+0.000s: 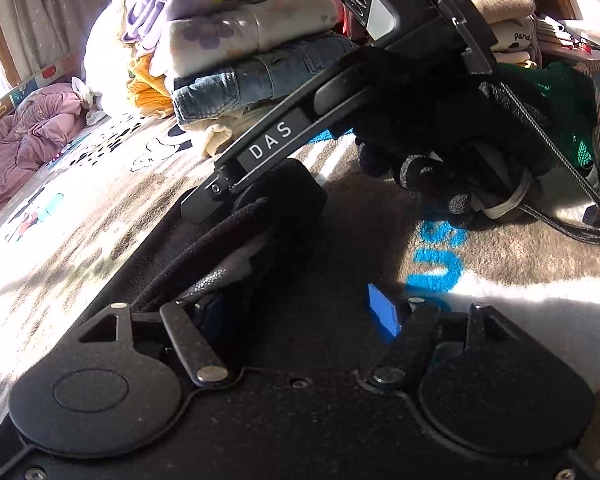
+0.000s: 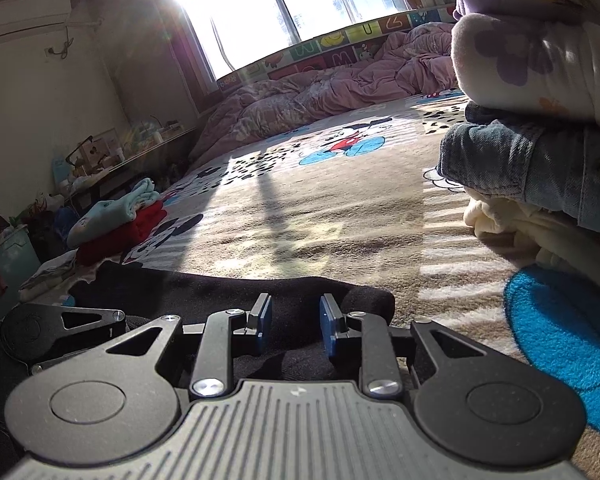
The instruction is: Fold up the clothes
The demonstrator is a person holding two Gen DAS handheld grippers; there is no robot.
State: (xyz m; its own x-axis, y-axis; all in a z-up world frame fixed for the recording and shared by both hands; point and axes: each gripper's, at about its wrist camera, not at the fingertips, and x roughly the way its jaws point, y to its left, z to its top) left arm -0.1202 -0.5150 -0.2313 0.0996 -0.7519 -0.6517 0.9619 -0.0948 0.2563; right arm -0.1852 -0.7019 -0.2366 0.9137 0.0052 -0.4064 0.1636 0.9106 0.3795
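A black garment [image 2: 228, 284] lies flat on the patterned blanket [image 2: 320, 208]; it also shows in the left wrist view [image 1: 204, 248]. My right gripper [image 2: 294, 326] rests low on its folded edge, jaws open, blue pads [image 2: 329, 328] either side of the cloth. In the left wrist view my left gripper [image 1: 300, 312] is open over the black cloth, one blue pad [image 1: 384, 312] showing. The right gripper's body, marked DAS [image 1: 272, 144], and the gloved hand [image 1: 432, 128] holding it lie just ahead.
A stack of folded clothes [image 1: 252, 52] with jeans [image 2: 532, 168] near the bottom stands close ahead and right. A pink quilt [image 2: 340, 84] lies by the window. Red and light-blue clothes [image 2: 120, 220] sit at the bed's left edge. Another folded pile [image 1: 508, 28] is far right.
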